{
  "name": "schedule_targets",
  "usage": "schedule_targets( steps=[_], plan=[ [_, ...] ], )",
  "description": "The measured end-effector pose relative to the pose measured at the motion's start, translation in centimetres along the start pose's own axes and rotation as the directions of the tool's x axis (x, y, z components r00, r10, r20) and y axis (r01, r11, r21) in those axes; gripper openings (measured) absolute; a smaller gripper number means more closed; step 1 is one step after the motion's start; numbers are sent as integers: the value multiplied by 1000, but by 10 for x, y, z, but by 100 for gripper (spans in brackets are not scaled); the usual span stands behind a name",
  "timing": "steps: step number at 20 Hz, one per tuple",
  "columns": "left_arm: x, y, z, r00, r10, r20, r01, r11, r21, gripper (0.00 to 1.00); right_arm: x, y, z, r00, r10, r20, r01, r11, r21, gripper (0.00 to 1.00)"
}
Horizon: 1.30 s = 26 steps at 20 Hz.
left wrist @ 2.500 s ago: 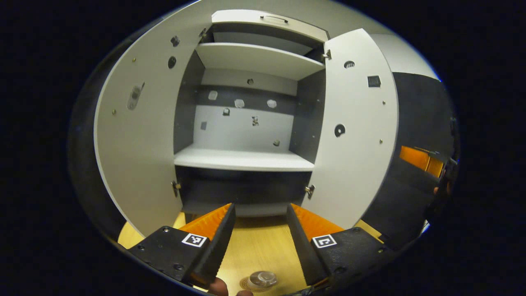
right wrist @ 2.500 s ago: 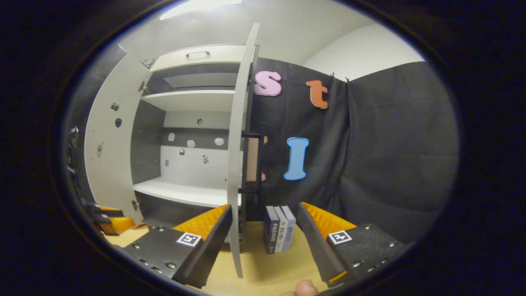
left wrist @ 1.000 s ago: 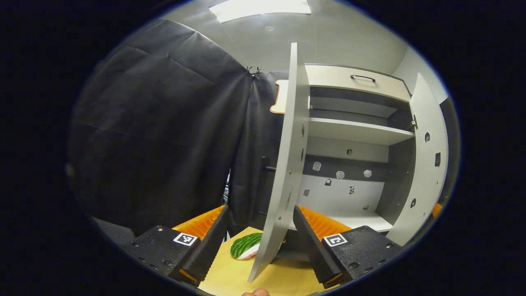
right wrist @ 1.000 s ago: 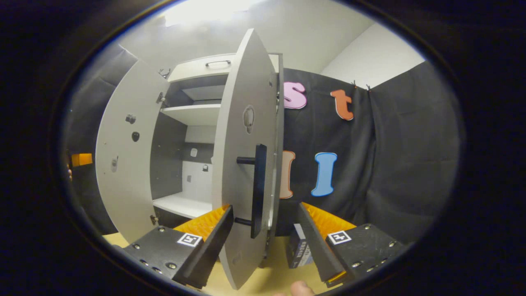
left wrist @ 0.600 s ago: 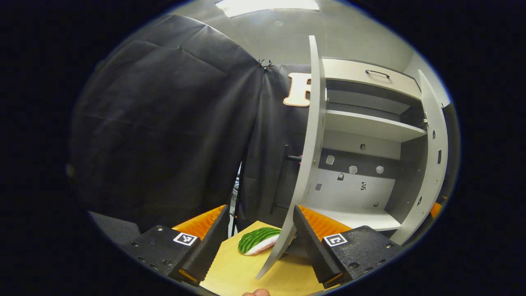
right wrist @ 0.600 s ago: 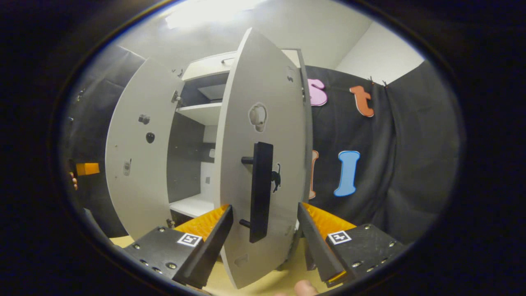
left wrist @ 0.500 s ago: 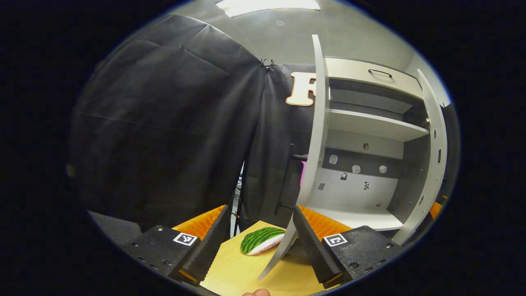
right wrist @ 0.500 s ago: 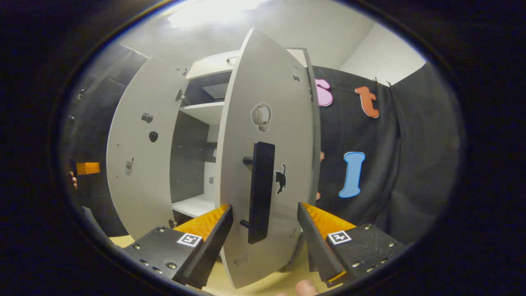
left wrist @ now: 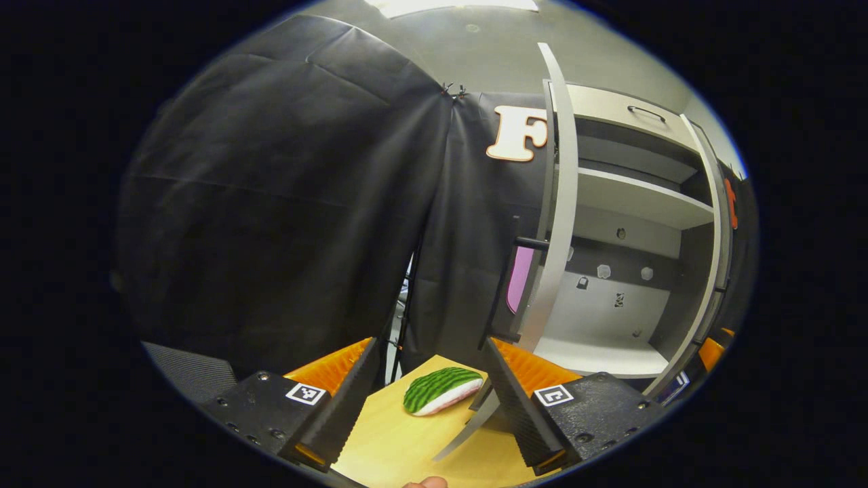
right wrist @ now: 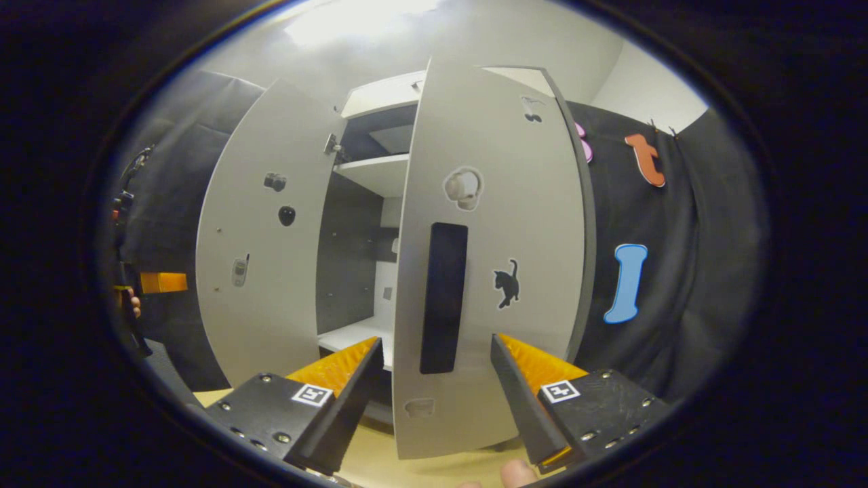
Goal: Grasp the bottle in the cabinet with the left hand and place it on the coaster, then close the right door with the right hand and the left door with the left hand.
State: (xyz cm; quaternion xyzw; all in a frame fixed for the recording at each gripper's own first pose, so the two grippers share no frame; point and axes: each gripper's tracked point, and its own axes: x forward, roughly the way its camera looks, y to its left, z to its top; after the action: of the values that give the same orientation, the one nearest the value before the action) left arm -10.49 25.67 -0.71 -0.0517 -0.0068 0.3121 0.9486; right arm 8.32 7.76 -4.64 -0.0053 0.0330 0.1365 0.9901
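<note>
In the left gripper view my left tongs [left wrist: 428, 379] stand wide apart and hold nothing, low over the wooden counter [left wrist: 386, 454]. The left door [left wrist: 561, 203] shows edge-on just right of them, with its handle [left wrist: 505, 285] on the near face; I judge my best move is to get behind that outer face and push flat. A watermelon-slice toy [left wrist: 441, 398] lies ahead; I cannot place the bottle or coaster.

In the right gripper view my right tongs [right wrist: 437, 386] gape wide, empty, straddling the right door [right wrist: 502, 271] and its black handle [right wrist: 443, 298]. The door is part closed; I should press squarely beside the handle.
</note>
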Motion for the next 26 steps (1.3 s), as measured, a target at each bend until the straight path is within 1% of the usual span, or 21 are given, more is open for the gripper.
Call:
schedule_targets(
  steps=[1, 3, 4, 8, 10, 11, 12, 13, 14, 17, 20, 23, 26],
  plan=[
    [3, -1, -4, 1000, -8, -8, 8, 1000, -1, 92, 0, -1, -1, 1000, -4, -3, 4, 1000, 0, 96],
    [10, -5, -10, 1000, -18, -22, 19, 1000, 6, 92, 0, -3, -4, 1000, -15, -10, 15, 1000, -1, 96],
    [12, -9, -12, 999, -23, -28, 24, 1000, 11, 96, -1, -2, -5, 1000, -21, -13, 20, 1000, -3, 96],
    [17, -13, -15, 999, -31, -43, 33, 999, 39, 96, 2, -4, -8, 999, -33, -21, 33, 999, -9, 96],
    [19, -18, -15, 997, -59, -46, 61, 997, 53, 95, 2, -5, -8, 999, -38, -22, 38, 999, -7, 96],
    [18, -18, -16, 996, -70, -50, 73, 996, 60, 89, 3, -5, -9, 999, -41, -23, 41, 999, -5, 96],
    [18, -19, -16, 996, -73, -51, 77, 995, 61, 88, 3, -6, -10, 999, -42, -25, 42, 999, -2, 96],
    [17, -20, -16, 996, -72, -50, 75, 995, 60, 88, 3, -6, -11, 999, -43, -25, 43, 999, 1, 96],
    [16, -20, -16, 997, -69, -44, 72, 995, 63, 93, 3, -6, -11, 999, -44, -26, 44, 999, 4, 96],
    [14, -26, -17, 997, -72, -35, 75, 995, 71, 92, 1, -7, -13, 998, -47, -31, 47, 999, 9, 96],
    [12, -32, -20, 995, -93, -40, 95, 995, 30, 91, -5, -10, -13, 998, -48, -29, 48, 999, 12, 96],
    [7, -49, -26, 990, -131, -49, 130, 991, -15, 91, -8, -13, -13, 998, -53, -29, 54, 998, 12, 96],
    [3, -61, -28, 985, -163, -54, 164, 986, 5, 91, -13, -18, -13, 998, -61, -28, 62, 998, 15, 96]
  ],
)
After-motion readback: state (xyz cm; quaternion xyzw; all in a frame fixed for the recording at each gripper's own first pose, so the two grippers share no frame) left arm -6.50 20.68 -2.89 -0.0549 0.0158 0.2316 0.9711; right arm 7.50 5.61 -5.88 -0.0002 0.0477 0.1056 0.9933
